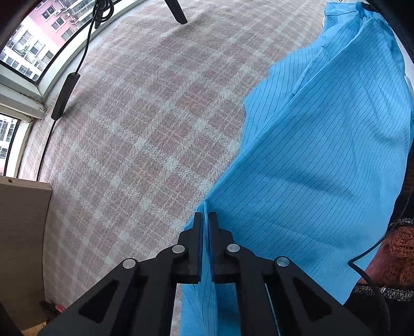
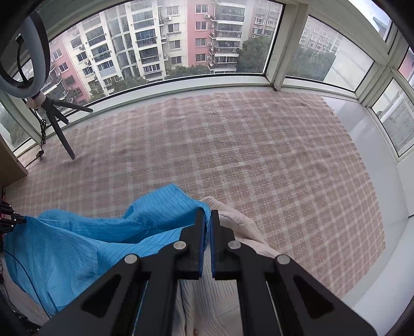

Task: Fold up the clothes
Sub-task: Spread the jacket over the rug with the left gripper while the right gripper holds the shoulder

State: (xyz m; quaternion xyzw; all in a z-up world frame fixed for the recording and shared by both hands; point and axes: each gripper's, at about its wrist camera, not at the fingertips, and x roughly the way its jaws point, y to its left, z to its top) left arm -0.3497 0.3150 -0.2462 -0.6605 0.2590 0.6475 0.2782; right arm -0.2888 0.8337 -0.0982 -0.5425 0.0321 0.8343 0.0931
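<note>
Left claw [image 1: 206, 219]: pressed together on a fold of the blue striped cloth [image 1: 323, 155], with the thin edge pinched between the two pads. Pointing down at the pink checked blanket [image 1: 145, 124]. Cloth hanging up and away from the tips toward the top right, stretched like a sheet, lower end drooping below the claw. Beside it on the right, a bit of an orange knit sleeve [image 1: 396, 248] and a thin black cable [image 1: 372, 274]. Farther off on the left, a black cord with a long black box [image 1: 64, 95] lying along the blanket's edge by the window. At the top, one black stand leg [image 1: 178, 11] on the blanket.

Right claw [image 2: 206, 219]: pressed together too, pinching another edge of the same blue striped cloth [image 2: 77, 245]. Cloth sagging to the left, across to the left claw [image 2: 7, 219] at the picture's edge. Under the right claw, a cream knit garment [image 2: 233, 227] lying on the pink checked blanket [image 2: 233, 144]. Farther back on the left, a small black tripod [image 2: 58, 116] with a ring light [image 2: 23, 46] on top. Behind everything, a big window [image 2: 181, 44] with tall pink and white buildings outside.

No boxes, baskets or other holders showing in either view.
</note>
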